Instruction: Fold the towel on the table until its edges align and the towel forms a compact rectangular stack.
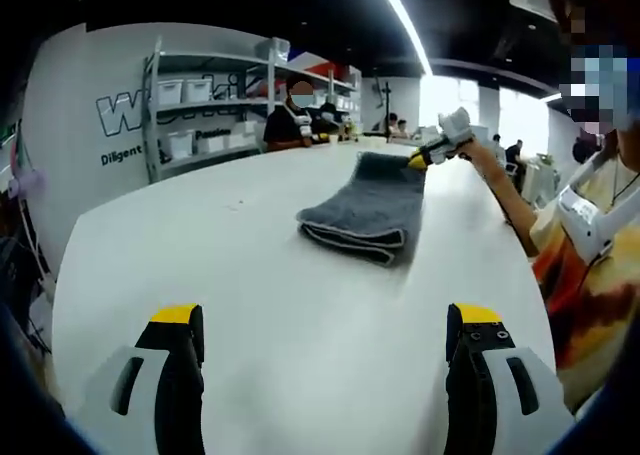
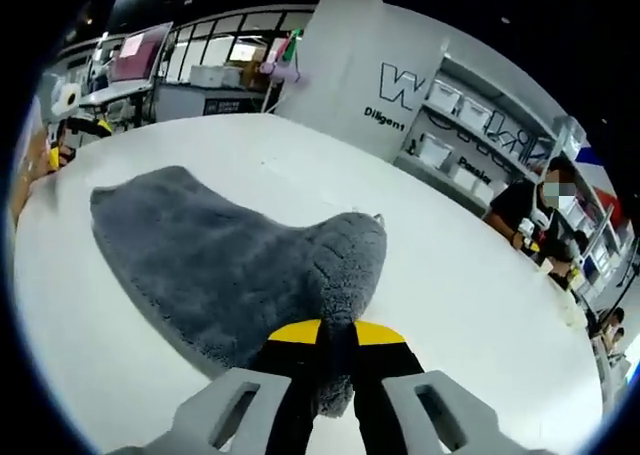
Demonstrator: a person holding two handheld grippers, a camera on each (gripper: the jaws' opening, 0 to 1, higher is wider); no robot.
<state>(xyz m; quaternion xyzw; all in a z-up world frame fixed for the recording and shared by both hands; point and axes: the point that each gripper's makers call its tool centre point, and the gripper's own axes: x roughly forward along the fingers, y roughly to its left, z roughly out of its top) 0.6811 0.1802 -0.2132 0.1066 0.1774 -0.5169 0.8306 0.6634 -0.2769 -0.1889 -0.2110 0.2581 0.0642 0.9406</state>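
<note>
A grey towel [image 1: 362, 210] lies folded in layers on the white table [image 1: 200, 265], out past my left gripper [image 1: 326, 323]. That gripper hovers low over the table, open, with nothing between its yellow-tipped jaws. At the towel's far corner my right gripper [image 1: 432, 155] is held by a person's hand. In the right gripper view the right gripper [image 2: 338, 335] is shut on a lifted corner of the towel [image 2: 210, 250], and the rest of the cloth spreads flat away from it. The left gripper [image 2: 72, 125] shows small at the table's far left edge.
A person [image 1: 590, 245] stands at the table's right side. A shelving rack with white bins [image 1: 205, 110] stands against the lettered wall behind the table. Other people [image 1: 290, 120] sit at the far end. Bare tabletop surrounds the towel.
</note>
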